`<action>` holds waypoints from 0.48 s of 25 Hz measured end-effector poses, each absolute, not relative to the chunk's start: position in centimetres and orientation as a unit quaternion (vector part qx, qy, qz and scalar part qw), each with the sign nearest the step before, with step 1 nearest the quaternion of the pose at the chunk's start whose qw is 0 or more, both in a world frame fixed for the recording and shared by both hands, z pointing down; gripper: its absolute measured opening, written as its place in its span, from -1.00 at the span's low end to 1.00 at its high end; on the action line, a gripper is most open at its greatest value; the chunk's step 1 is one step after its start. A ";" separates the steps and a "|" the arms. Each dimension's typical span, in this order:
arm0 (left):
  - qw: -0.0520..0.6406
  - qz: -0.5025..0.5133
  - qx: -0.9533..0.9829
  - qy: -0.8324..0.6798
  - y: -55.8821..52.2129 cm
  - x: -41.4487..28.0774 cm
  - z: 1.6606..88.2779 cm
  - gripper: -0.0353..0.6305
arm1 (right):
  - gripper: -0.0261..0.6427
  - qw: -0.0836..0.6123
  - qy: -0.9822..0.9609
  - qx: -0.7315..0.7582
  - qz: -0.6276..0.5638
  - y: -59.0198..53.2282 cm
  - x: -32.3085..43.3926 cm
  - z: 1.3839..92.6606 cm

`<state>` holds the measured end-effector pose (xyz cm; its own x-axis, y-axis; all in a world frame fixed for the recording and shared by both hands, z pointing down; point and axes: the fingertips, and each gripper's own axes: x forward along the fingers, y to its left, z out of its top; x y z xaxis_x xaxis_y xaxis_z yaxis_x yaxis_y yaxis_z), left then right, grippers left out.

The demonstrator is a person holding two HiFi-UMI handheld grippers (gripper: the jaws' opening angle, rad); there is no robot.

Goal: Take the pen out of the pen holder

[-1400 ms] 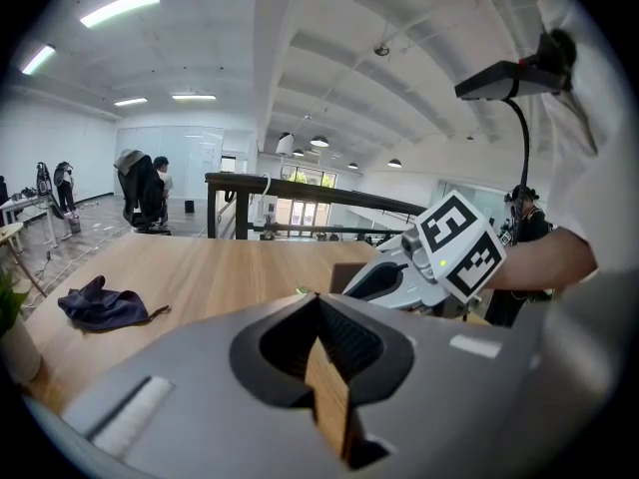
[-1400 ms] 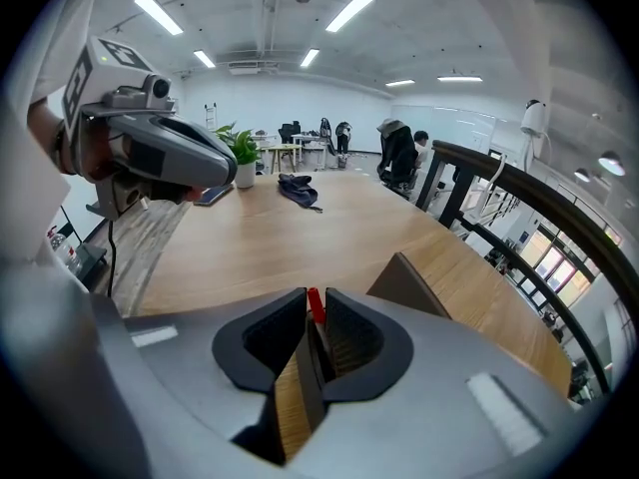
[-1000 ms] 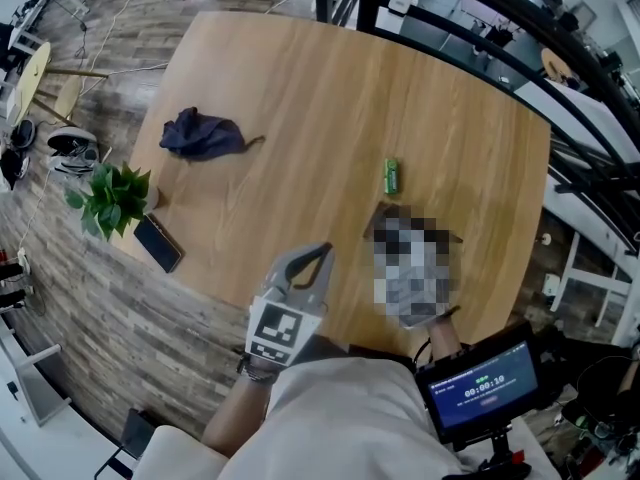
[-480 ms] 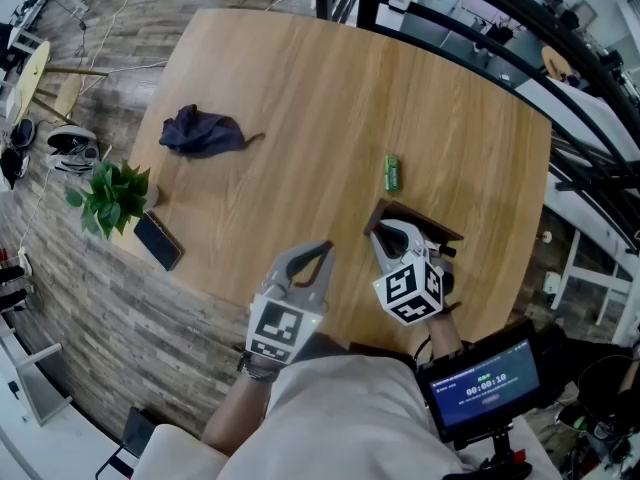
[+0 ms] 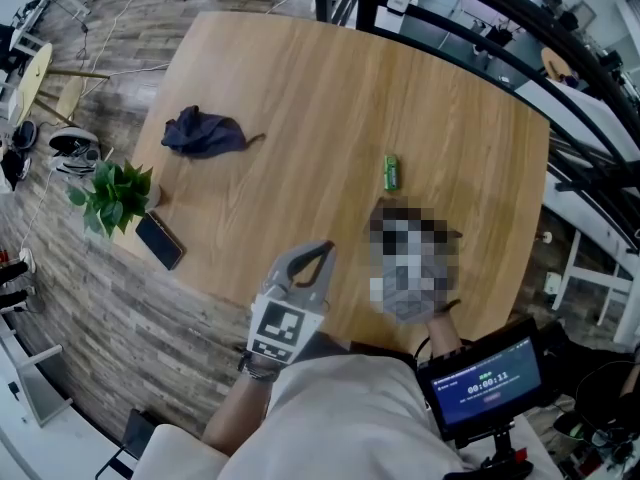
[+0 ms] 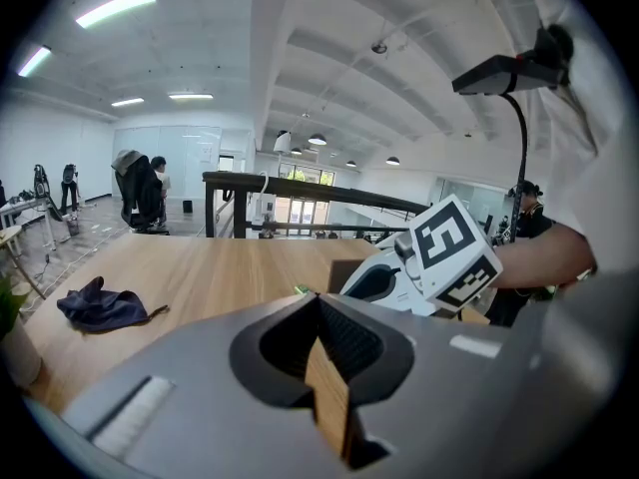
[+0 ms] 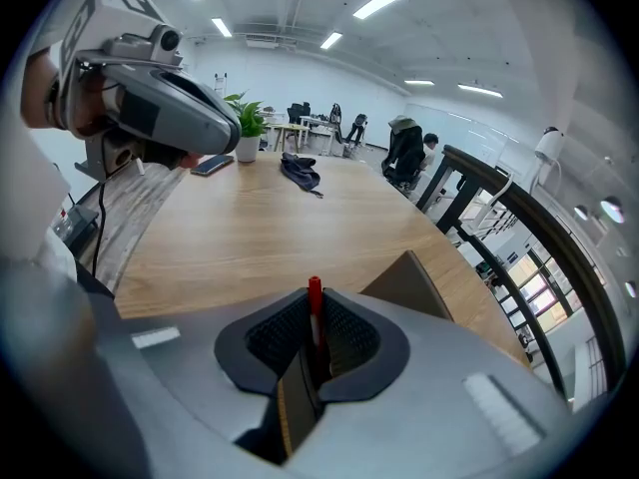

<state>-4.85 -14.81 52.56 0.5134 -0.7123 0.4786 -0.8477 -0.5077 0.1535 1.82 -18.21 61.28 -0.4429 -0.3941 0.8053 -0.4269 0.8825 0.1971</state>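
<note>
The right claw (image 7: 318,319) pinches a red pen (image 7: 315,292) just by the brown holder (image 7: 411,285). The left claw (image 6: 319,305) is pressed together, empty, above the table (image 5: 300,98)

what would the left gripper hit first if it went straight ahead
Likely the small green object on the table, roughly in line beyond the left gripper; depth is unclear, so it might pass over it.

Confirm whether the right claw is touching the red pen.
Touching. The right gripper view shows the right claw shut on the red pen, with both pads pressed against its shaft and no gap.
</note>
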 end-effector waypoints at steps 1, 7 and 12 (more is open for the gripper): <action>0.187 0.181 0.849 -0.460 -14.8 -4.9 52.5 -0.90 | -0.80 0.469 -0.849 0.243 0.017 -18.2 1.9 61.3; 0.179 0.182 0.849 -0.462 -14.7 -5.0 52.2 -0.90 | -0.80 0.463 -0.849 0.253 0.019 -18.2 2.4 60.7; 0.174 0.179 0.853 -0.459 -14.6 -4.8 51.8 -0.90 | -0.80 0.451 -0.850 0.271 0.023 -18.4 2.8 59.9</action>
<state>-4.80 -14.64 51.83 0.5144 -0.7207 0.4647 -0.8452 -0.5176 0.1328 2.75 -18.44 59.94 -0.4464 -0.4393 0.7796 -0.4816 0.8522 0.2044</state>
